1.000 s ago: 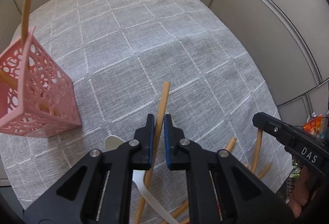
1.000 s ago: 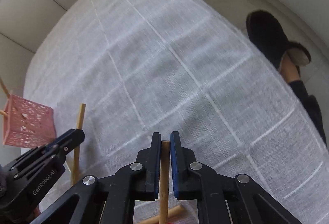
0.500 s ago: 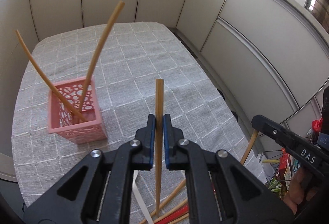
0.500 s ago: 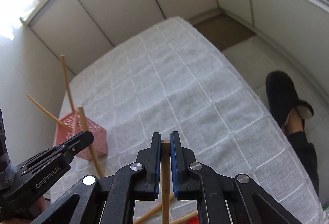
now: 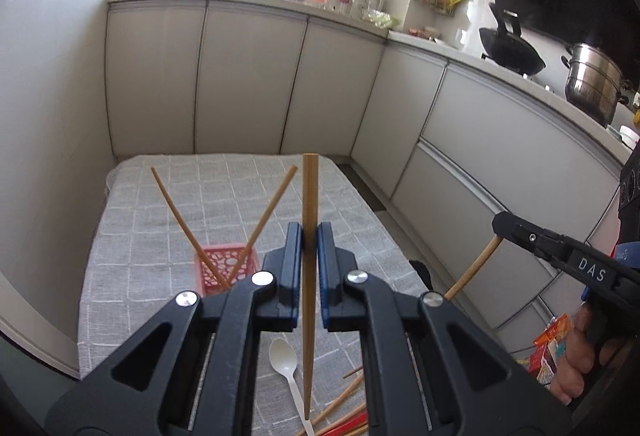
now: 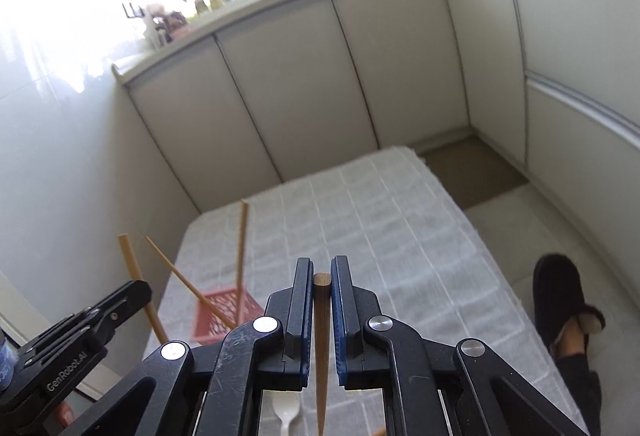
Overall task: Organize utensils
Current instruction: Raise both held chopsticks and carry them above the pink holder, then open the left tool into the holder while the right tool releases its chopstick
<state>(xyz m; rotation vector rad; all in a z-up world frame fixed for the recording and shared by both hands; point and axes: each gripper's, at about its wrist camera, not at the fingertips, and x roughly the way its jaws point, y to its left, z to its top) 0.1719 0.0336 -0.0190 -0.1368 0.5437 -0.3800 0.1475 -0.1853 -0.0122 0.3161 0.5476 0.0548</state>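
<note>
- Left gripper (image 5: 309, 236) was clamped on an upright chopstick (image 5: 308, 276), held above the table (image 5: 120, 276).
- Right gripper (image 6: 321, 288) pinched its own chopstick (image 6: 321, 356) too.
- Pink basket (image 5: 218, 256) already held two sticks.
- Looked like the carry step; next up, probably lining a tip over that basket.

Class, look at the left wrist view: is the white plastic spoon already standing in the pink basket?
No: the white plastic spoon lies flat on the tablecloth, while the pink basket holds only two chopsticks.

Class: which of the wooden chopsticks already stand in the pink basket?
The two crossed chopsticks leaning in the pink basket; others are gripped or lie loose.
</note>
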